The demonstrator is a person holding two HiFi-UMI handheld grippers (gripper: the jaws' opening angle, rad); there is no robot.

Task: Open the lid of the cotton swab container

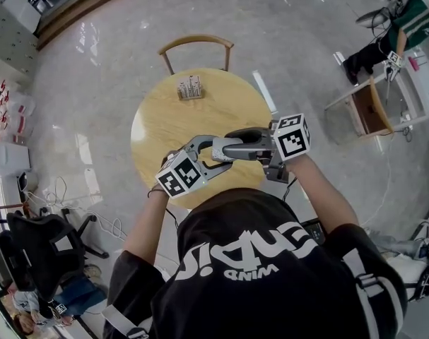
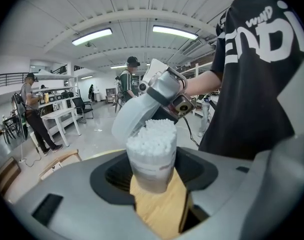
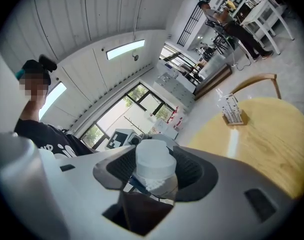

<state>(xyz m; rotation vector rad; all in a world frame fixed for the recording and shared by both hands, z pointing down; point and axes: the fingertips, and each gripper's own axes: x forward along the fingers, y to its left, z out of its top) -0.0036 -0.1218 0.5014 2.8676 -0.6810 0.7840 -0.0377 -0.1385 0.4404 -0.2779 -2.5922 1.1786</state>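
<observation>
Left gripper clamped on the cotton swab container over the table near edge. Right gripper clamped on the lid, tilted off the swabs. Risk: tilting the open container spills swabs; a loosened grip drops the lid

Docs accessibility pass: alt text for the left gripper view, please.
The left tool grips a clear cylindrical plastic container packed with white cotton swabs above a light wooden tabletop. The right tool holds the container's round white lid tilted up behind the swabs; a person's black printed T-shirt fills the right.
</observation>
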